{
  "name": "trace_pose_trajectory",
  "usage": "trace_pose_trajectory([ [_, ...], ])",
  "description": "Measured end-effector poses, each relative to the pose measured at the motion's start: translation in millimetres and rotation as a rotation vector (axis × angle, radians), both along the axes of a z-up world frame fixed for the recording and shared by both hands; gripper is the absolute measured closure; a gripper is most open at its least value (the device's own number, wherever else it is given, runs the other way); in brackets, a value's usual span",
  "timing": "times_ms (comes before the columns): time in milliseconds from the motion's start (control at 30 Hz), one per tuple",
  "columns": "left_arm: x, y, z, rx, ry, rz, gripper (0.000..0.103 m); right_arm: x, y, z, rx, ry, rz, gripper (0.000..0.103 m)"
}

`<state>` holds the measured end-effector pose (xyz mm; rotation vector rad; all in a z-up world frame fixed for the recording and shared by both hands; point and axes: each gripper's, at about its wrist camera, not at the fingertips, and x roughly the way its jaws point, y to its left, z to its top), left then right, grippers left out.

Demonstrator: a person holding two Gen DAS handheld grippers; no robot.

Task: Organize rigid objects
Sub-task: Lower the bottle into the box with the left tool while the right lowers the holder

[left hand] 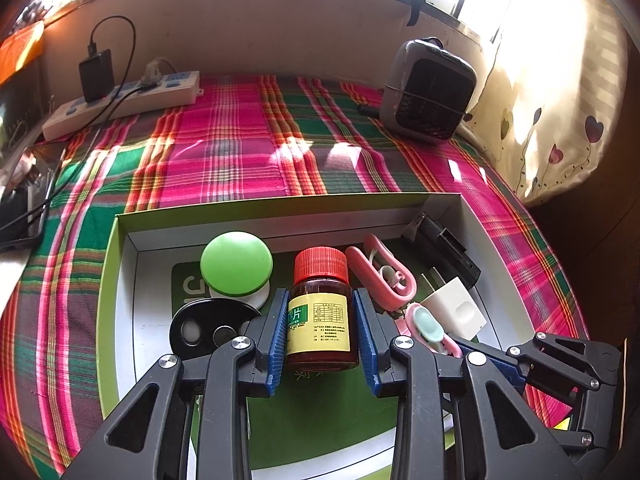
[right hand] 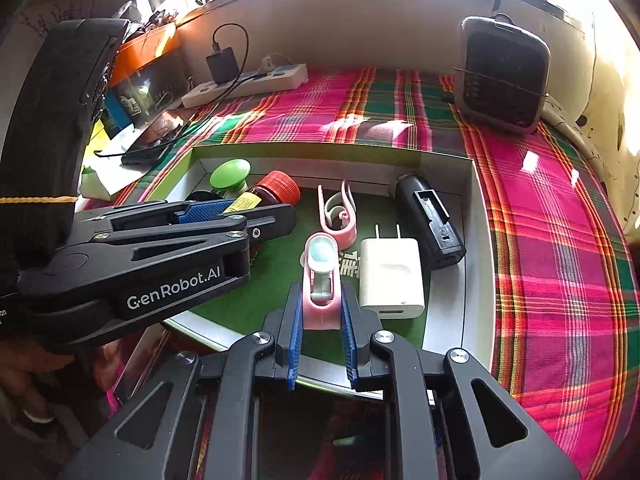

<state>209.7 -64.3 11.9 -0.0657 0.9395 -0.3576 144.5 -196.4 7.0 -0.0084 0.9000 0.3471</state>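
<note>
A: Left gripper (left hand: pixel 322 334) status?
B: Clamped on the red-capped bottle (left hand: pixel 322 304), upright inside the box (left hand: pixel 256 210) on the plaid-covered tabletop (left hand: pixel 224 148), near the box's left wall.
A: Right gripper (right hand: pixel 320 334)?
B: Pinched narrow on the pink clip (right hand: pixel 322 280), mid-box near its front edge, just beside the white charger (right hand: pixel 390 276).
</note>
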Motion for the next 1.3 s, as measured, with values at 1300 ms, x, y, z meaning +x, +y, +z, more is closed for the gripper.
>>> trace_pose_trajectory([
  [1300, -20, 4, 15, 0.014, -0.048, 0.002, 0.072, -6, -3, 4, 0.003, -0.014, -0.031, 0.079],
])
